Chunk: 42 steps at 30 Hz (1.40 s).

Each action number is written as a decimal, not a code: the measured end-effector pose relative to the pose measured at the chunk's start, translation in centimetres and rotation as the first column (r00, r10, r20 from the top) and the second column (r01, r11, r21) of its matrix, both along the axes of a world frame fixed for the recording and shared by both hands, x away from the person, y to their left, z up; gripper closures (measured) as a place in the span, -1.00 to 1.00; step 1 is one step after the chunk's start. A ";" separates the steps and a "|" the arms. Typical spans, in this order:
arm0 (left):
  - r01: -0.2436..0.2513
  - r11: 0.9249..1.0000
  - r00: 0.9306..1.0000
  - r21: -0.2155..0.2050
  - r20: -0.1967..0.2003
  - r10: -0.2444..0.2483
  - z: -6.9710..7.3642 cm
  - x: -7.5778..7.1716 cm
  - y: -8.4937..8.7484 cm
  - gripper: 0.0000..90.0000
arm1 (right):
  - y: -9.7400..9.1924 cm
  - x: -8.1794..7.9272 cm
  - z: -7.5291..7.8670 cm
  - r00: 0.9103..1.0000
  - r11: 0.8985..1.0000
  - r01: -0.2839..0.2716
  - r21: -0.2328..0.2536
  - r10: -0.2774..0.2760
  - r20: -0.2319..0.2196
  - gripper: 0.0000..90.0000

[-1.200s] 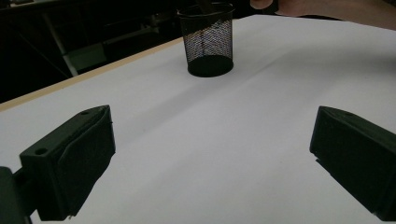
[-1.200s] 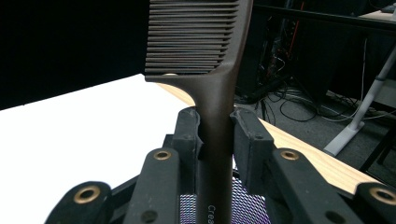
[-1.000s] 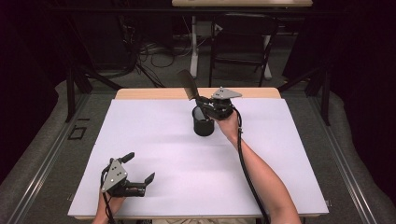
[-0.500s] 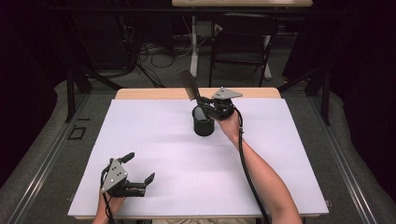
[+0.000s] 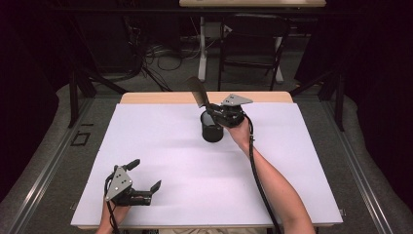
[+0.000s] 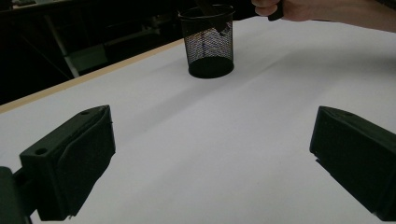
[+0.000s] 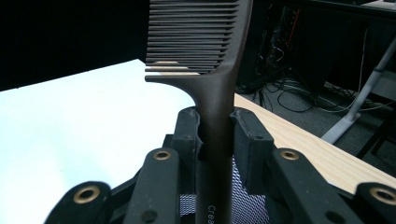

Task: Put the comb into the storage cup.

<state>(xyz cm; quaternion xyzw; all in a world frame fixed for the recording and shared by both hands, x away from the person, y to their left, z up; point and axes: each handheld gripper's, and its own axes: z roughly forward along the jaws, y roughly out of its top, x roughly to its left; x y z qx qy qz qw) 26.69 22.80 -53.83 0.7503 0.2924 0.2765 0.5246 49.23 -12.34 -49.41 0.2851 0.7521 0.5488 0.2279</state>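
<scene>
Black wire mesh forms the cup [image 5: 212, 129] that stands toward the far middle of the counter [image 5: 160, 146] in the high view. The right hand-held gripper [image 5: 220, 115] sits just above the cup's rim, clamped on the handle of a dark comb [image 5: 198, 92]; the comb's lower end is inside the cup and its toothed end rises tilted above the rim. The left hand-held gripper [image 5: 144, 178] rests near the front left edge, jaws spread, holding nothing. The counter is covered by a white sheet, with a strip of bare wood along its far edge. Beyond it lie a dark room, floor cables and a chair [image 5: 253, 44].

Left gripper view: the two black jaws stand wide apart over bare white sheet. The cup [image 6: 208, 44] is well ahead, with the handle's tip visible through its mesh, and the right hand [image 6: 275, 7] is at its upper right.

Right gripper view: both pads close on the handle of the comb [image 7: 212, 70], teeth uppermost, with mesh [image 7: 247, 205] just below.

Judged progress: the comb is largely lowered into the cup; letting go and withdrawing appear to remain.
</scene>
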 end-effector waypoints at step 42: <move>-0.001 1.000 1.000 0.000 0.002 0.001 0.0 0.0 0.0 -0.99 | 0.8 -0.2 -0.7 1.000 0.997 0.002 -0.080 -0.003 -0.019 0.60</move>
